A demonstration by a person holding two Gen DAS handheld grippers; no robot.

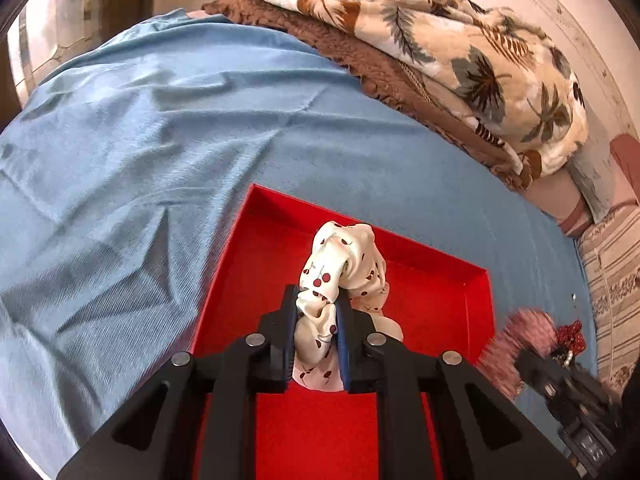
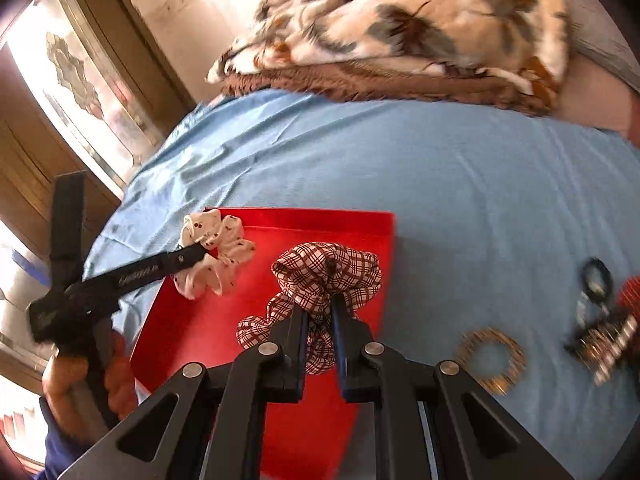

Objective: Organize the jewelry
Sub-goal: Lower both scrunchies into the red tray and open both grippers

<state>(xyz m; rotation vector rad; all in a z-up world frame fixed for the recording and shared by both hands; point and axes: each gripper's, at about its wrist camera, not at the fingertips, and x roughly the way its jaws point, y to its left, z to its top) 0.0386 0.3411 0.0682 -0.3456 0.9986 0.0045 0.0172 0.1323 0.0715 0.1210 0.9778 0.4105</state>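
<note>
Here both claws are clamped on cloth over the red tray (image 2: 280, 420): the right gripper (image 2: 320, 316) pinches a plaid scrunchie (image 2: 320, 268) above the tray's near half, so lower it well inside the rim before letting go. Farther on, the left gripper (image 1: 318, 312) grips a cherry-print scrunchie (image 1: 340, 264) near the tray's left edge; drop it clear of the plaid one. Loose pieces (image 2: 490, 356) wait on the blue sheet (image 2: 400, 160) off the right edge.

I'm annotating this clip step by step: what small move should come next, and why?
Probably lower and open the left gripper: it is shut on the cherry-print scrunchie, which hangs over the red tray. The right gripper holds the plaid scrunchie above the tray too.
</note>
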